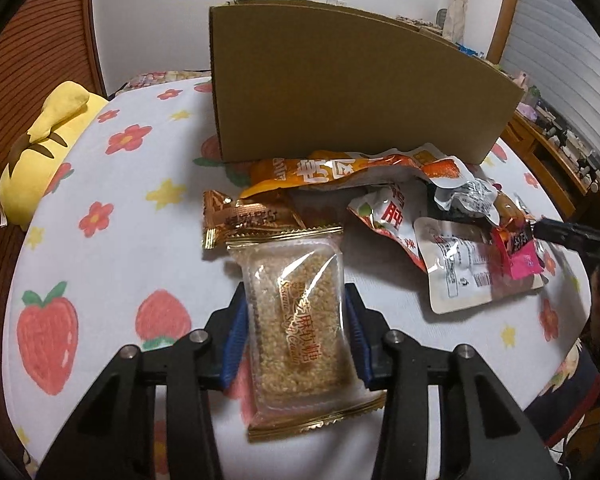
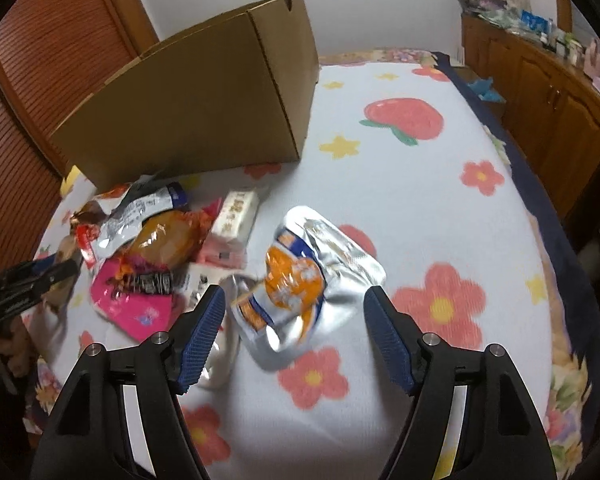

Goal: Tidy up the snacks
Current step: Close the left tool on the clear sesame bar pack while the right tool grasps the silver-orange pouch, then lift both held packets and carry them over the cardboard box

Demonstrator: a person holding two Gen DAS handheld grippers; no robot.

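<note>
Cardboard box (image 1: pixel 352 88) stands on the bed (image 2: pixel 420 208); we cannot see inside it. Our left gripper (image 1: pixel 296 320) clamps a sesame bar (image 1: pixel 300 328) in its fingers. Our right gripper (image 2: pixel 294 320) hangs spread wide over a silver pouch (image 2: pixel 300 276). Other snack packets (image 1: pixel 380 192) lie piled against the box's front.

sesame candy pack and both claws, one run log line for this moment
left claw: shut on sesame candy pack | right claw: open over silver-orange pouch | cardboard box: upright behind pile
</note>
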